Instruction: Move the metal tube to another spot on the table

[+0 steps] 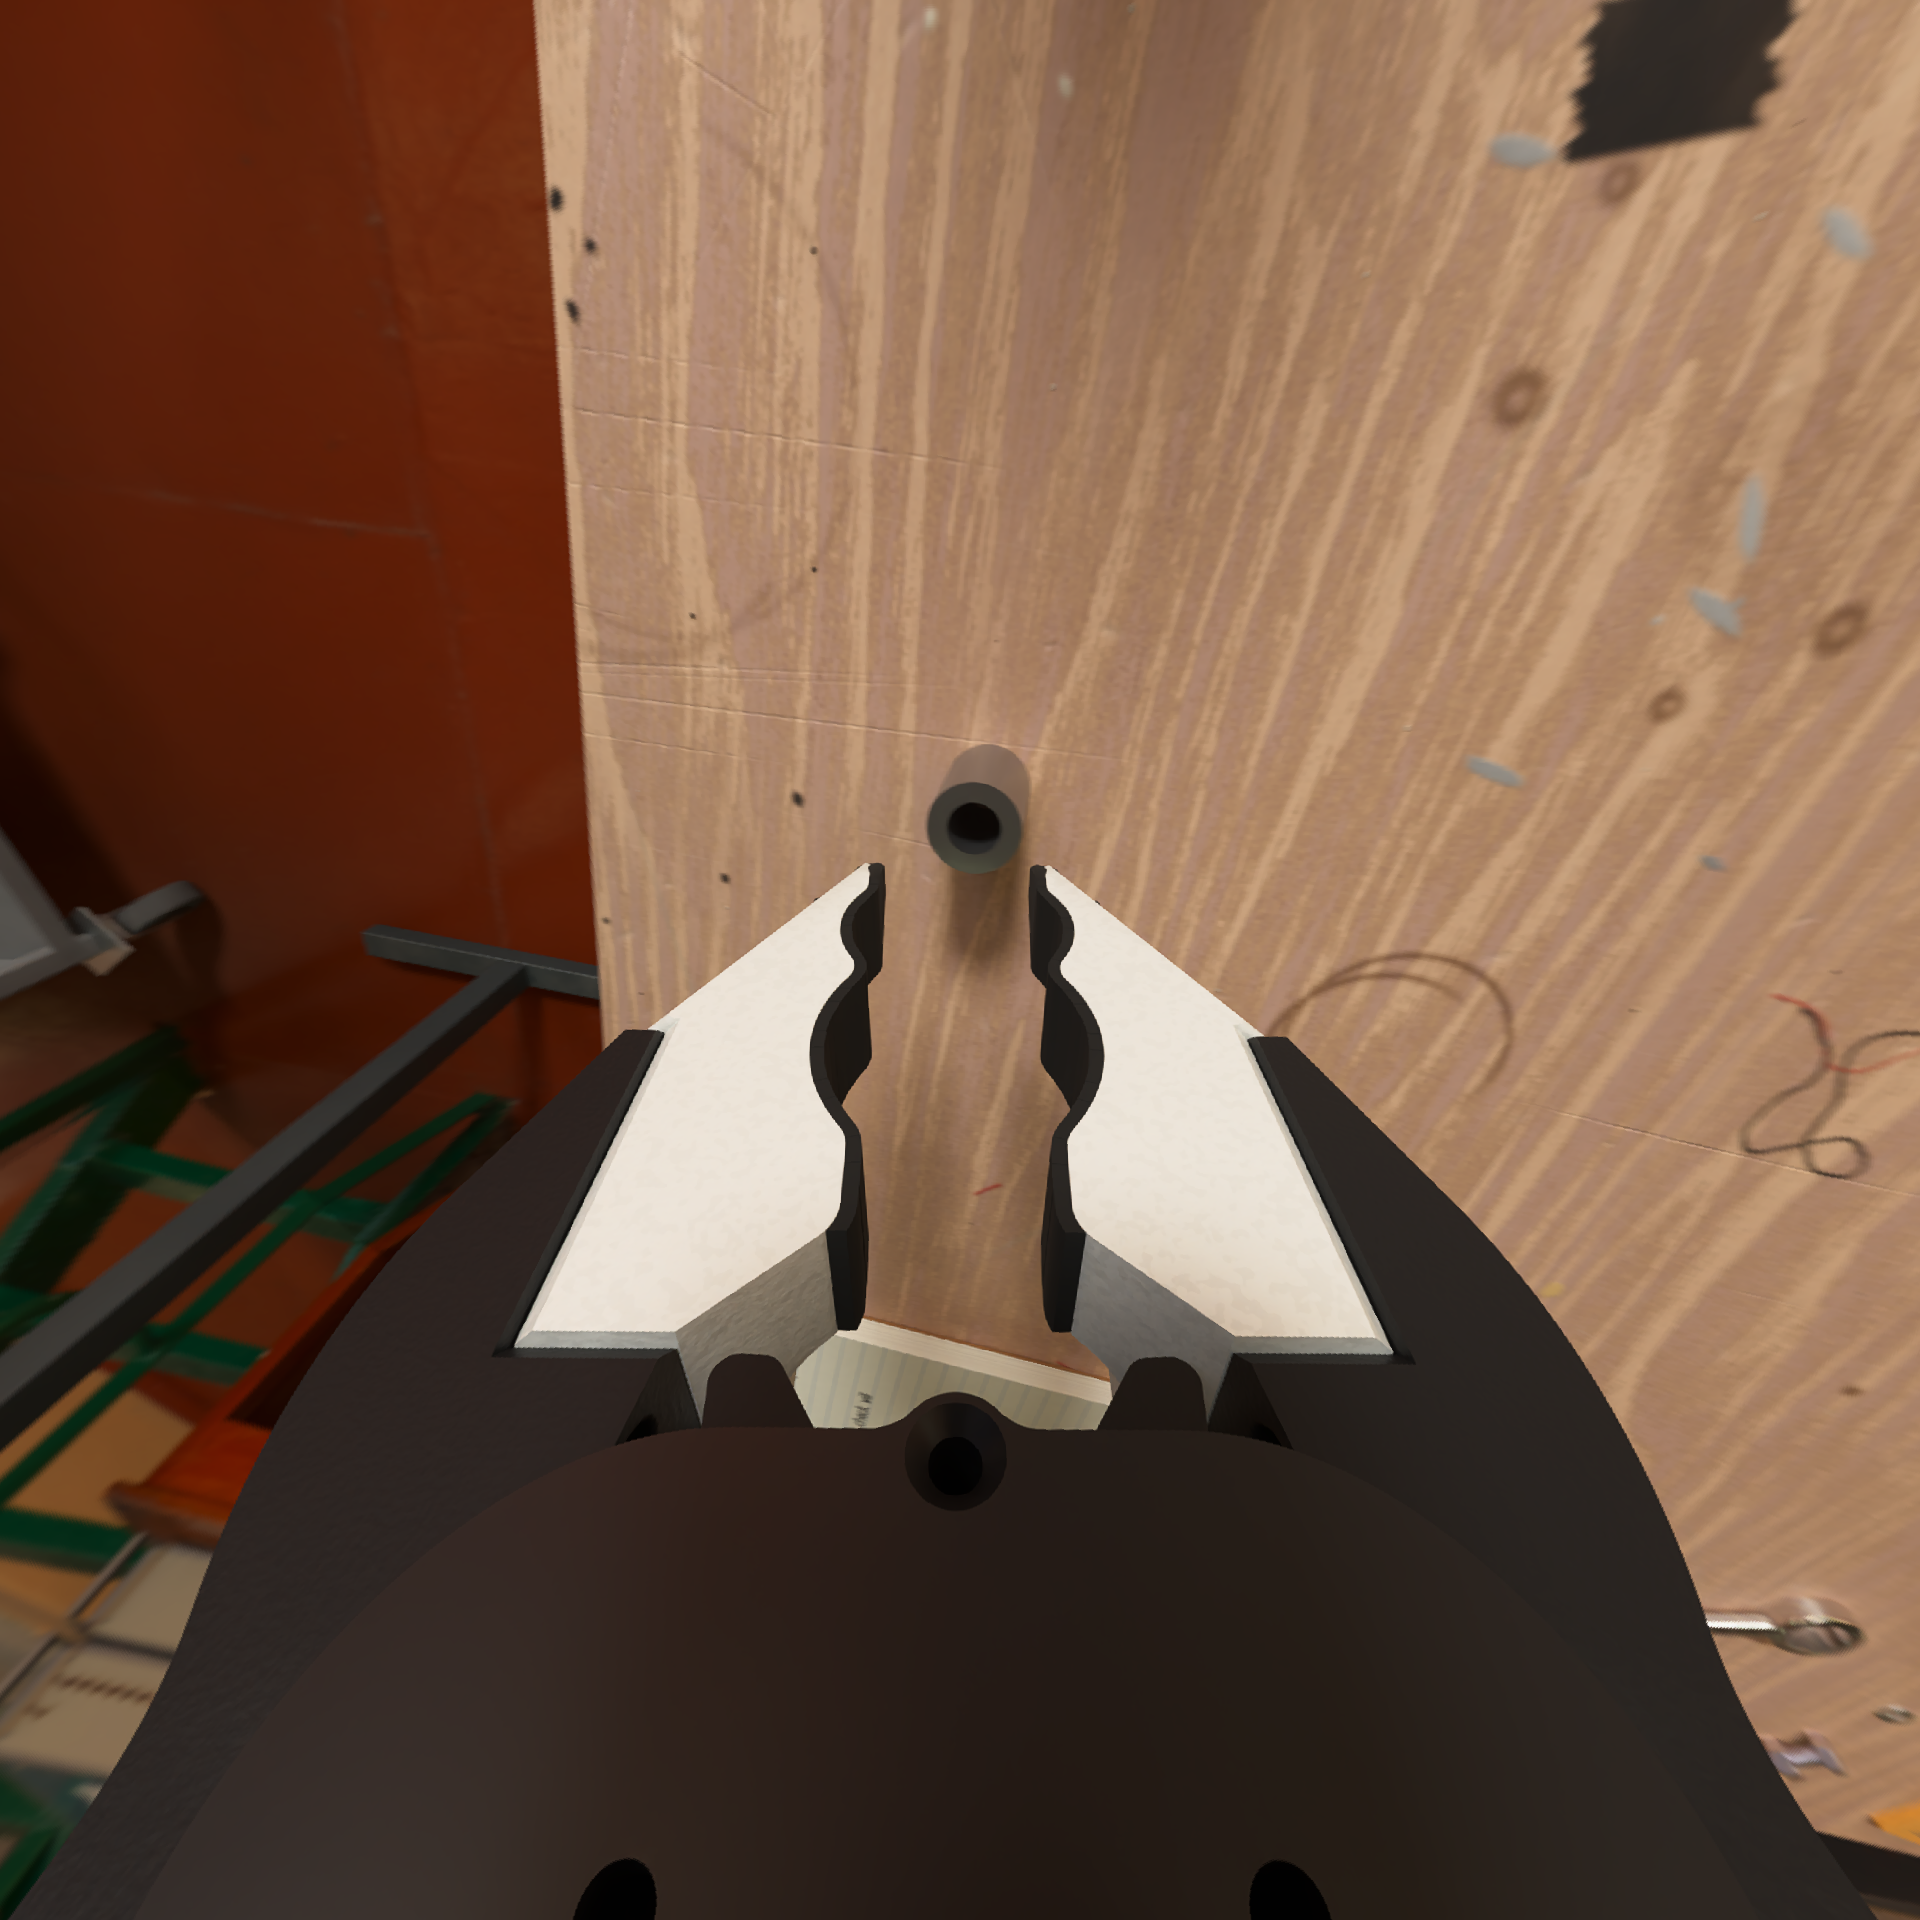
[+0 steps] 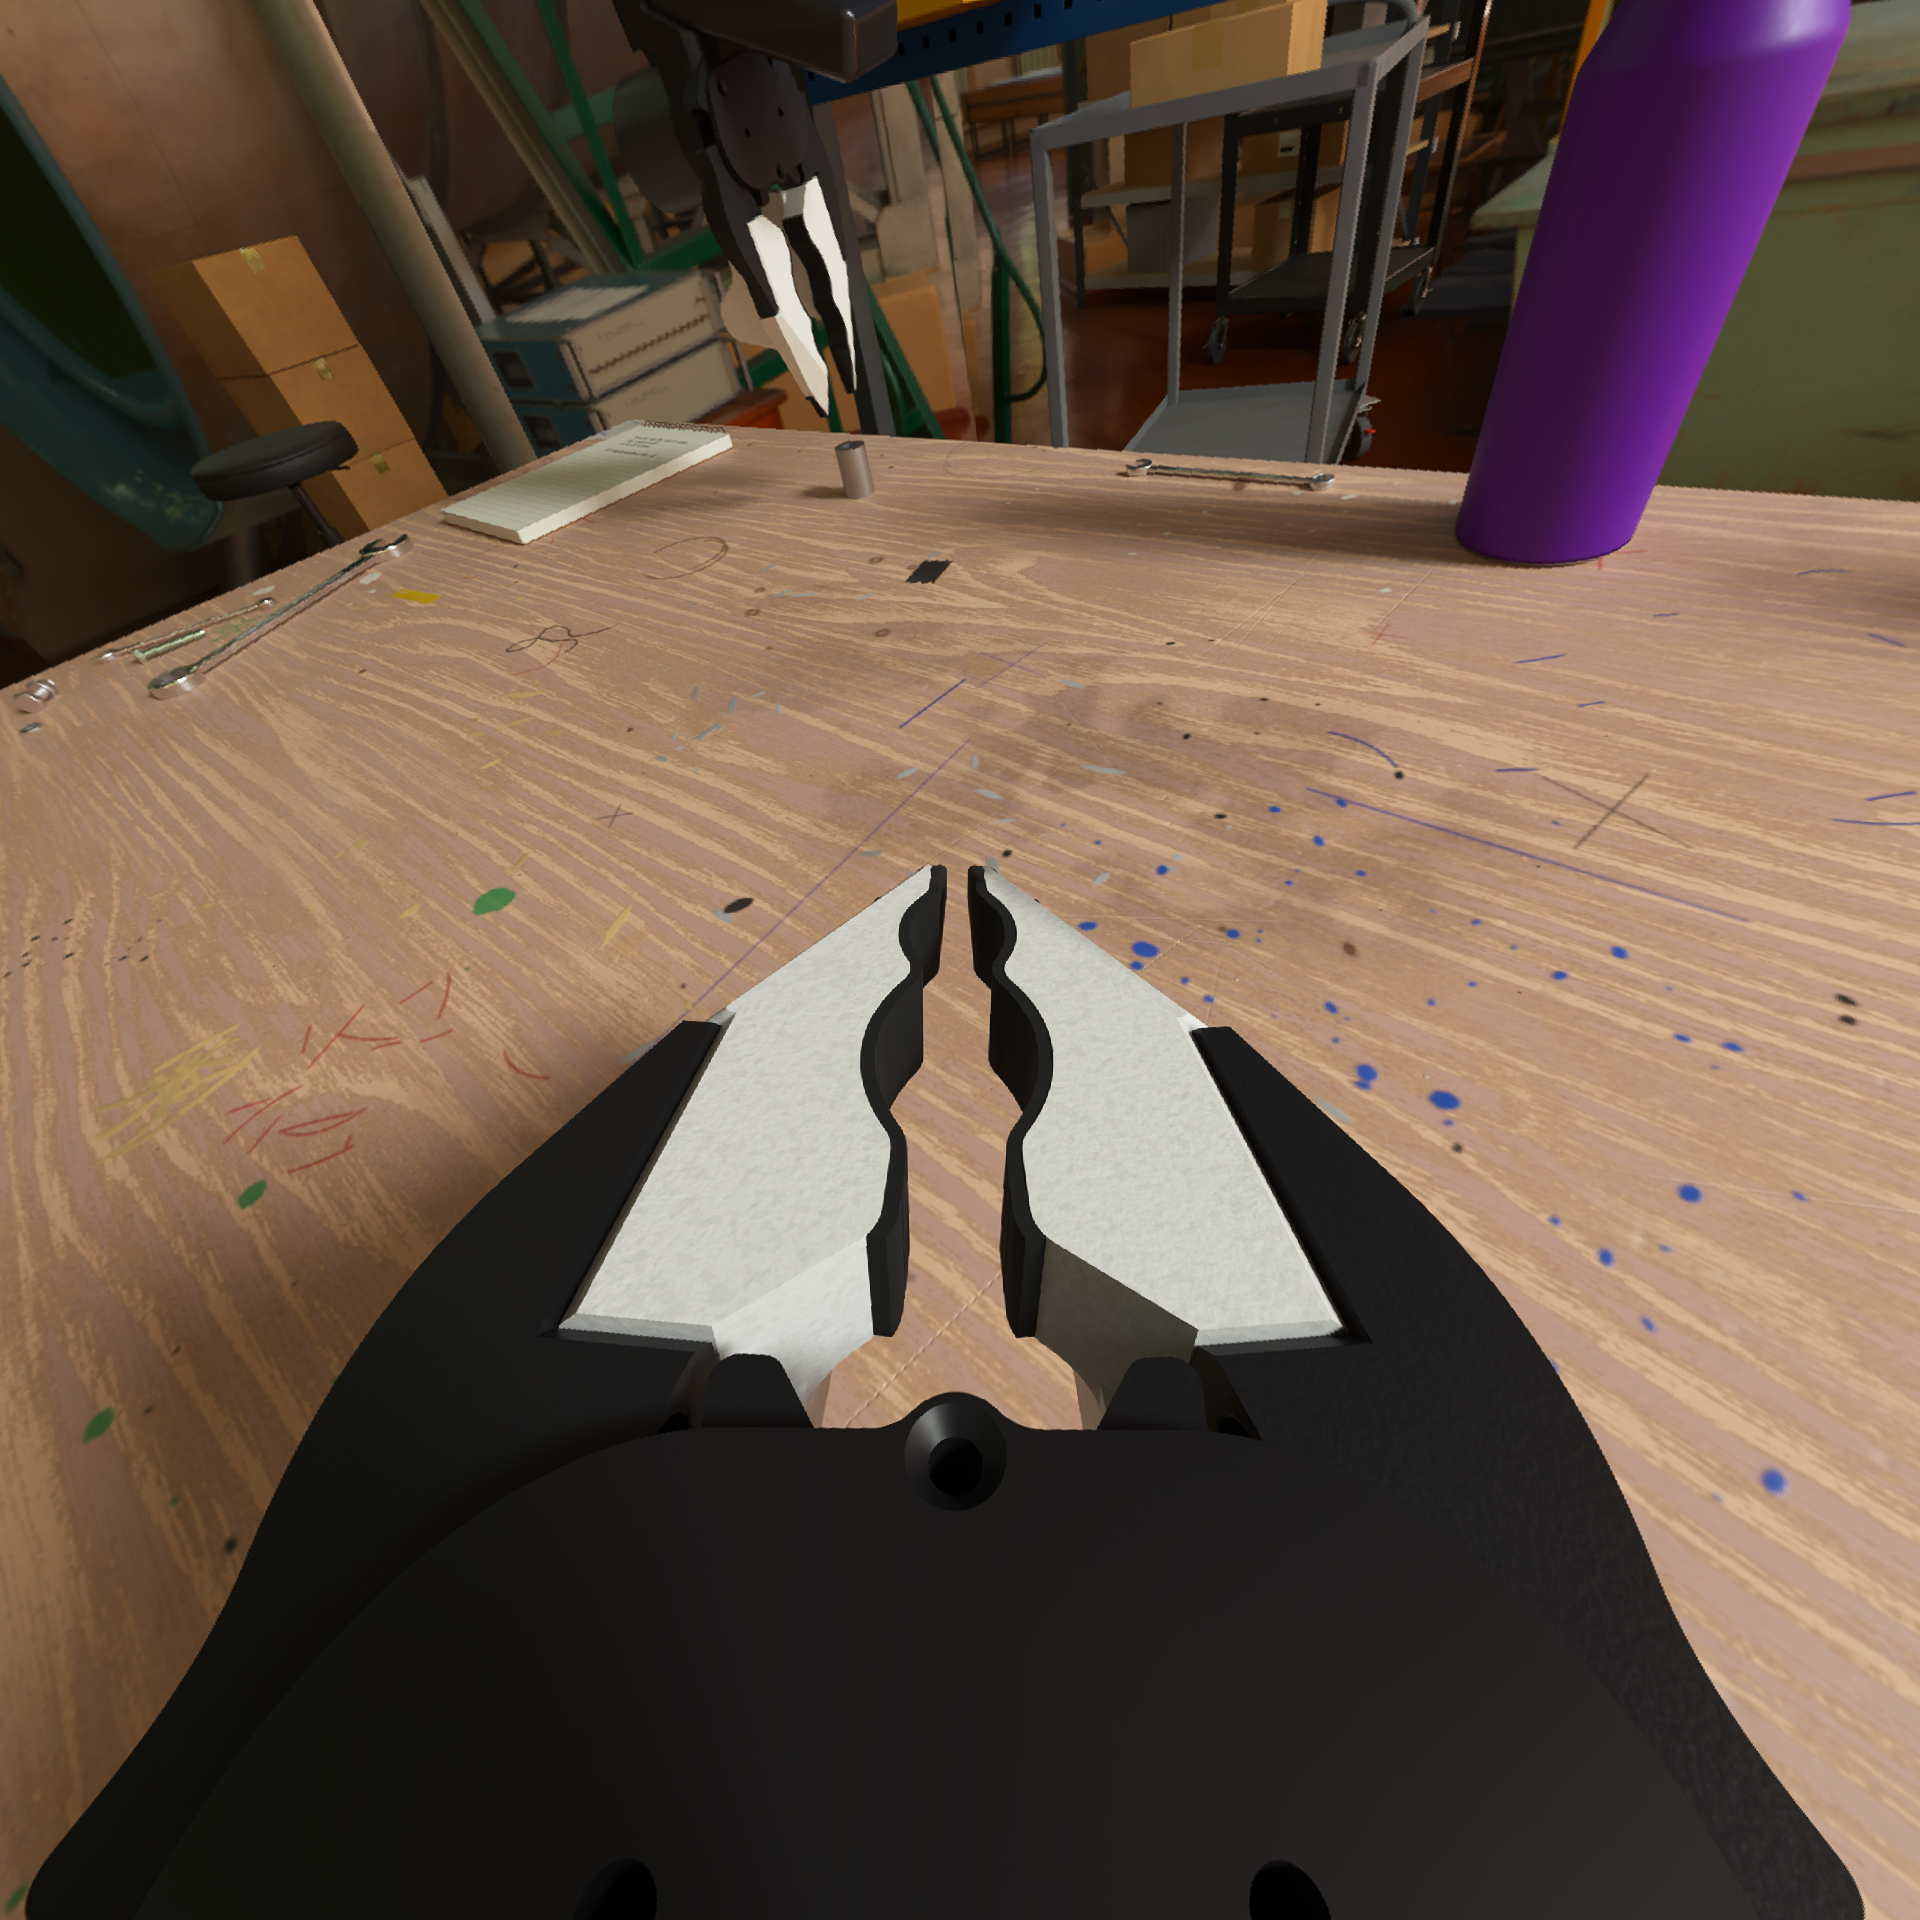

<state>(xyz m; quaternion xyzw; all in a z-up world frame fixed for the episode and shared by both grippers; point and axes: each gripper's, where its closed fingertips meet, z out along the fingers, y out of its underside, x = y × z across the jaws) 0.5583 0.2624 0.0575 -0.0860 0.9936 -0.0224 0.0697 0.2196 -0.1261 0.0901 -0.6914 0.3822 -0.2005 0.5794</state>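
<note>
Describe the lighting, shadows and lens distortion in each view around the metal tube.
Left wrist view: even, soft light; the short grey metal tube, seen end-on from above, casts only a faint shadow on the wooden table; the table edge bows from wide-angle distortion. Right wrist view: the tube is small but sharp, and the tall purple cylinder leans, stretched near the frame corner.

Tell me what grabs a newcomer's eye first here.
The tall purple cylinder at the far right of the worn wooden table stands out. Then the small upright grey metal tube, standing just beyond the open left gripper poised above it.
</note>
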